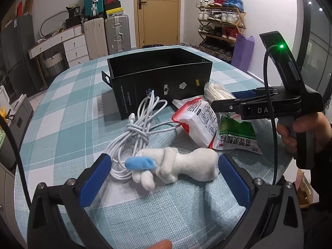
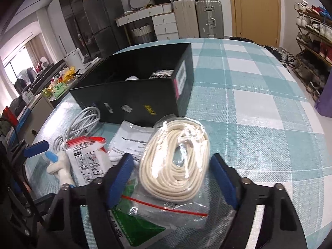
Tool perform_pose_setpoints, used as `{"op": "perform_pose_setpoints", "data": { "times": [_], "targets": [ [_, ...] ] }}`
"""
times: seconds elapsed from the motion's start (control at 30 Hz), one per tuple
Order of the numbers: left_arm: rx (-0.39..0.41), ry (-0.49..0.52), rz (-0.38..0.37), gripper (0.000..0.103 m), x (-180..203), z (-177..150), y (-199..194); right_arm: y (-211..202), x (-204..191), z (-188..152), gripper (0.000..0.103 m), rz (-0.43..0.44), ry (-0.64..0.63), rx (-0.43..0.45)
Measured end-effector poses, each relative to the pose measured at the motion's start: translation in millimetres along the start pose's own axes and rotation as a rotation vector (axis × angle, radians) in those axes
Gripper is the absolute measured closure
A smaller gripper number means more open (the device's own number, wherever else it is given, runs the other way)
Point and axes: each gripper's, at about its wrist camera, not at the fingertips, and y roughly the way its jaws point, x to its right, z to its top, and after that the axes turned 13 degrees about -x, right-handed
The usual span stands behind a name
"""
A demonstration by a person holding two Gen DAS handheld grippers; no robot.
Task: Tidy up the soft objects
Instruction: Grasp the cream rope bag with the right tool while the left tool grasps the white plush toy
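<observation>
Straddling the bagged cream cord coil, the right gripper has its blue pads set apart on either side, neither visibly pressing. The left gripper stands spread around the white plush toy, with the black box at twelve o'clock on the checked tablecloth.

Left gripper is angling downward, fingers spread wide. Right gripper is tilting steeply down, fingers standing apart.

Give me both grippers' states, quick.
Left gripper: open, straddling the white plush toy, not pressing it.
Right gripper: open around the bagged cream cord, pads not touching.
</observation>
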Motion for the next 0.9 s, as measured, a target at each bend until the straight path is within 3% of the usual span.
{"op": "perform_pose_setpoints", "data": {
  "times": [0.23, 0.6, 0.9],
  "targets": [
    [-0.01, 0.017, -0.009, 0.0, 3.9, -1.9, 2.2, -10.5, -2.7, -6.7, 0.056, -0.006, -0.021, 0.029],
    [-0.041, 0.024, -0.039, 0.0, 7.8, 0.4, 10.7, -22.9, -3.1, -10.5, 0.056, -0.011, -0.027, 0.061],
    [-0.068, 0.045, 0.018, 0.0, 17.5, 3.3, 21.1, -25.7, -1.9, -12.2, 0.056, -0.01, -0.032, 0.07]
  ]
}}
